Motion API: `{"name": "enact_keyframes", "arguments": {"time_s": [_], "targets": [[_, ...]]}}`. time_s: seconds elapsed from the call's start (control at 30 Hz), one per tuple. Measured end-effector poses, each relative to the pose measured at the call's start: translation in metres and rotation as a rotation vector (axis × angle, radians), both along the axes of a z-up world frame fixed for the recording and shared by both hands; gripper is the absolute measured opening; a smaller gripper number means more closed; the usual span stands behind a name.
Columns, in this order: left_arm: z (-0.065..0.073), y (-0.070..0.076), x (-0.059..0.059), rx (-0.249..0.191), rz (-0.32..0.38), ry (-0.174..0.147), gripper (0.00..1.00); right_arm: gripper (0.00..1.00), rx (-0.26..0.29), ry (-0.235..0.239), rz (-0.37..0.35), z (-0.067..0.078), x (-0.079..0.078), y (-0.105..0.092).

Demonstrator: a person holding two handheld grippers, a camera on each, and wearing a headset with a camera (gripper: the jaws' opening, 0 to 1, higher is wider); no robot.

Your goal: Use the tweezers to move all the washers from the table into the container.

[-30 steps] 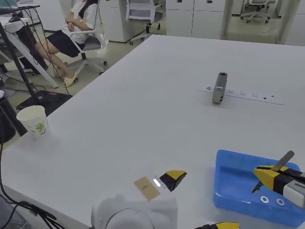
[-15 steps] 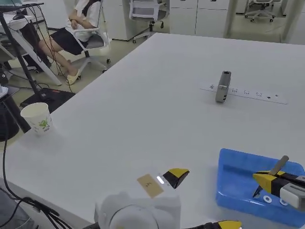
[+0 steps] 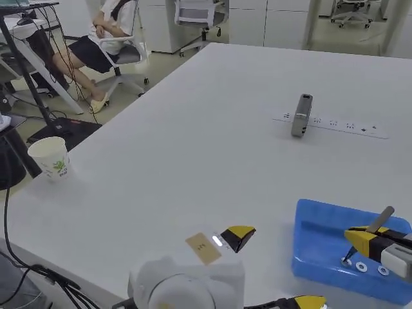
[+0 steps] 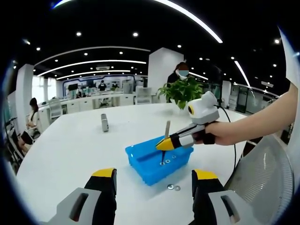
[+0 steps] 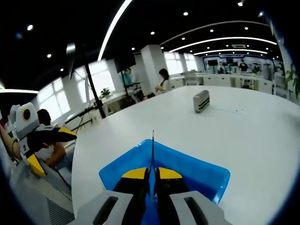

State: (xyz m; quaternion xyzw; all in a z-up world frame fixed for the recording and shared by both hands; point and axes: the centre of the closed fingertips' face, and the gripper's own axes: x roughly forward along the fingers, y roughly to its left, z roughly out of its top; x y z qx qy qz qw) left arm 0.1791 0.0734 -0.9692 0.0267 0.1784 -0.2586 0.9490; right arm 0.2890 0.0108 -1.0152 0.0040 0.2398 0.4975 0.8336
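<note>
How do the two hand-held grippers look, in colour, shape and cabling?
Both the left gripper and the right gripper have pale grey bodies and black jaws with yellow wedge tips. A tan label sits on the left one's white housing. A thin black cable trails from the right gripper; the forearm behind it wears no sleeve.

right gripper (image 3: 359, 239) body cut off by head view's right edge, washers (image 4: 170, 186) beside container (image 4: 140, 164) too small to count

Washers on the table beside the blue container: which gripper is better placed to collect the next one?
Right. The right gripper is shut on the tweezers over the blue container, and two washers lie on the table close by its wall. The left gripper is open and holds no tool.
</note>
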Motion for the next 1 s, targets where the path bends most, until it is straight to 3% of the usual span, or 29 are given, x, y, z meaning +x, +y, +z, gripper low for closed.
{"name": "enact_keyframes", "arguments": {"time_s": [0.6,0.9,1.0], "targets": [[-0.001,-0.001,-0.001,0.000,-0.009,0.007,0.65,0.03,0.110,-0.052,0.056,0.043,-0.035,0.004],[-0.002,-0.002,-0.001,0.005,-0.013,0.010,0.64,0.03,0.077,-0.064,0.145,0.037,-0.066,0.009],[-0.003,-0.002,-0.001,0.005,-0.013,0.012,0.64,0.03,0.092,-0.036,0.170,0.031,-0.075,0.014]]}}
